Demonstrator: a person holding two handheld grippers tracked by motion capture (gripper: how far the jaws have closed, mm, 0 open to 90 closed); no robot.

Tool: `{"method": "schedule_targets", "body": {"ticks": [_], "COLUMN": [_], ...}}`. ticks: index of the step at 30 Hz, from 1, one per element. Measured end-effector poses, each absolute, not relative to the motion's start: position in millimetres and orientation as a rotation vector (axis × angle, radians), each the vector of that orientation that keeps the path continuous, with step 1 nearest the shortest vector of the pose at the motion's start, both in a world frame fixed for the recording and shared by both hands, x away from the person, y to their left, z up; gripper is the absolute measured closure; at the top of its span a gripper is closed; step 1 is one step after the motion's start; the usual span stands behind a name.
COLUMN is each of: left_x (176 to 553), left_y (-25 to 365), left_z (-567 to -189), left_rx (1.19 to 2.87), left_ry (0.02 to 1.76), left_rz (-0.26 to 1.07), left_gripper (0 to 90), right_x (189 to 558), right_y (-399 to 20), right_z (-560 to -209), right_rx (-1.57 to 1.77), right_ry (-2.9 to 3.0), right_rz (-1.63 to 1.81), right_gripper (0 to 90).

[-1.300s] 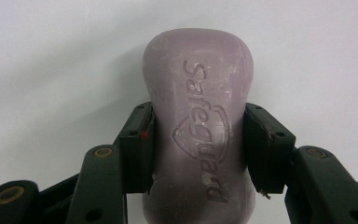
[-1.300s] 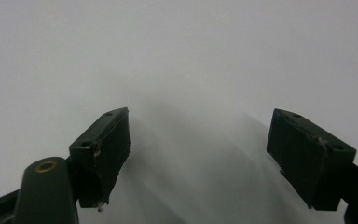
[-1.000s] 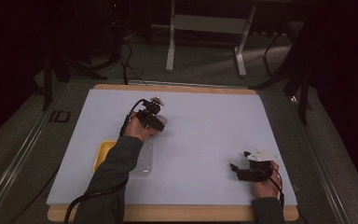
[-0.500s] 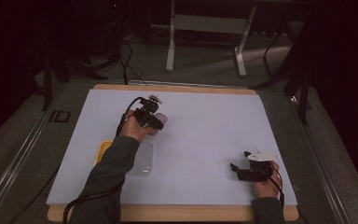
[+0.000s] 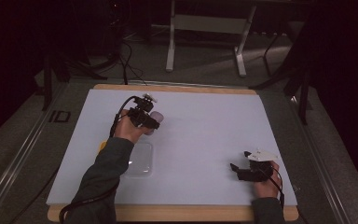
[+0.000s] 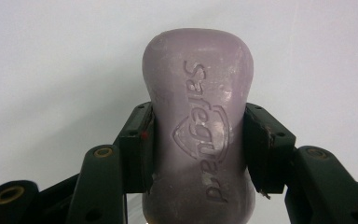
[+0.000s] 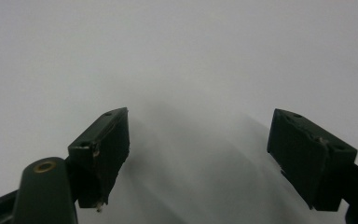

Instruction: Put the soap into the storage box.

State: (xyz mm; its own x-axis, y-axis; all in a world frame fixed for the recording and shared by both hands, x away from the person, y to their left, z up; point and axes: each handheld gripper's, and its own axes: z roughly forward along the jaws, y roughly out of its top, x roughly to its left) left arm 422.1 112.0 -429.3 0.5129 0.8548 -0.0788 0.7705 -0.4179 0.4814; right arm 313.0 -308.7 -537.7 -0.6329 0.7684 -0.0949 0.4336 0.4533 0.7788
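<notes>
Lilac soap bar (image 6: 198, 140) is being pinched at its narrow waist by the left gripper (image 5: 150, 122), above the white table (image 5: 205, 135) beyond a clear dish (image 5: 140, 158). Being smooth, it is probably risking to slip out. The left forearm is reaching forward; the right gripper (image 5: 242, 170) is resting near the front edge, jaws spread and empty.

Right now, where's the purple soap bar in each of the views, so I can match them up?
High view: the soap bar sits left of centre, held in the left gripper above the white table surface.
Left gripper view: it stands in the centre, pinched at its narrow waist between the jaws.
Right gripper view: not in it.
Shared landmark: the white table surface.
</notes>
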Motion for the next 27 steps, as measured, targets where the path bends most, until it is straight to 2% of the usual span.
{"method": "schedule_targets", "body": {"ticks": [27], "left_x": [402], "left_y": [131], "left_z": [-422], "left_rx": [2.273], "left_ry": [1.345], "left_rz": [0.287], "left_gripper": [49.7], "right_x": [312], "right_y": [-309], "right_z": [-537], "right_rx": [1.006], "right_ry": [2.265], "right_rz": [1.036], "right_gripper": [20.6]}}
